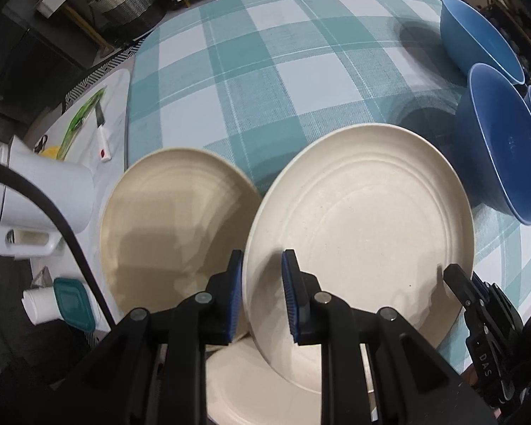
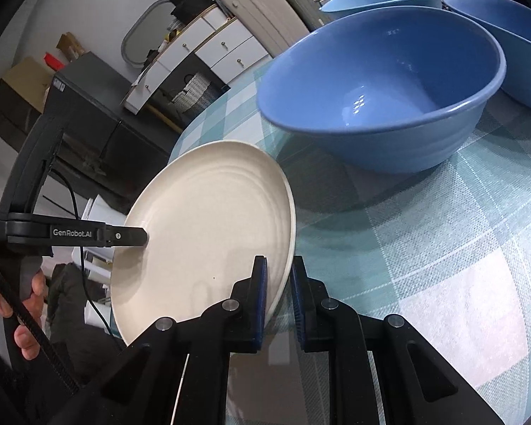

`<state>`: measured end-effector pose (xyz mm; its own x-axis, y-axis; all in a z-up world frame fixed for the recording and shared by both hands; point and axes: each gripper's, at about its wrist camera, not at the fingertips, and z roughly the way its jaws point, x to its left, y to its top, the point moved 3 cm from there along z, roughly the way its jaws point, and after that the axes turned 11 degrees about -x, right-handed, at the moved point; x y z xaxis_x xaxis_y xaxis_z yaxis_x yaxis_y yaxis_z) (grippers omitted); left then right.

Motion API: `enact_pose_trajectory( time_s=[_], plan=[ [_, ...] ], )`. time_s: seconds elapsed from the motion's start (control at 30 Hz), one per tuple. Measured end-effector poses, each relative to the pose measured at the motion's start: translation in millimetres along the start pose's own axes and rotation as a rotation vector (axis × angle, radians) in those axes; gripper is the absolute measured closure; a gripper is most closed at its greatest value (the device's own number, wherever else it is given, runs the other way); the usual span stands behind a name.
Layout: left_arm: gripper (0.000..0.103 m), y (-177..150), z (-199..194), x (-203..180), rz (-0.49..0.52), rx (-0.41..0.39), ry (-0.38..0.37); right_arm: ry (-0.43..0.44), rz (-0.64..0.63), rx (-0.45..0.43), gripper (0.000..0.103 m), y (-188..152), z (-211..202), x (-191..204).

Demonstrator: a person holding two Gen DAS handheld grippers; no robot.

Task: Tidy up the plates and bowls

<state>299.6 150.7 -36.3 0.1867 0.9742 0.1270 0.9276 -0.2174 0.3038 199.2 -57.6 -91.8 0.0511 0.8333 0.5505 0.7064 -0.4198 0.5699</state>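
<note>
Left tongs (image 1: 262,294) and right tongs (image 2: 279,301) straddle opposite rim edges of one tilted cream plate (image 1: 361,244) at lower centre frame, blades spread, not clamped (grip unconfirmed). Beyond, upper right, three blue bowls (image 2: 382,81) stand on the checked bench (image 2: 442,233).

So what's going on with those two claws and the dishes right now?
Both claws on one cream plate: left claw and right claw straddle its rim, plate tilted. Second plate beside. Blue bowls ahead.
</note>
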Motion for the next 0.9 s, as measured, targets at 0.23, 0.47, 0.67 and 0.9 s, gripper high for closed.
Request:
enact_pose_trajectory(
  time_s=[0.23, 0.47, 0.67, 0.9],
  plan=[
    [0.084, -19.6, -10.8, 10.2, -0.033, 0.001, 0.002, 0.024, -0.031, 0.004, 0.09, -6.2, -6.1, 11.7],
    [0.084, -33.4, -20.4, 13.1, -0.041, -0.002, 0.02, 0.037, -0.039, 0.007, 0.091, -11.8, -11.7, 16.3],
    [0.084, -41.1, -28.8, 14.3, -0.051, -0.009, 0.014, 0.068, -0.041, 0.039, 0.091, -9.9, -11.3, 15.6],
    [0.084, -56.8, -30.3, 17.3, -0.071, -0.006, 0.004, 0.101, -0.032, 0.062, 0.093, -9.0, -11.9, 16.0]
  ],
)
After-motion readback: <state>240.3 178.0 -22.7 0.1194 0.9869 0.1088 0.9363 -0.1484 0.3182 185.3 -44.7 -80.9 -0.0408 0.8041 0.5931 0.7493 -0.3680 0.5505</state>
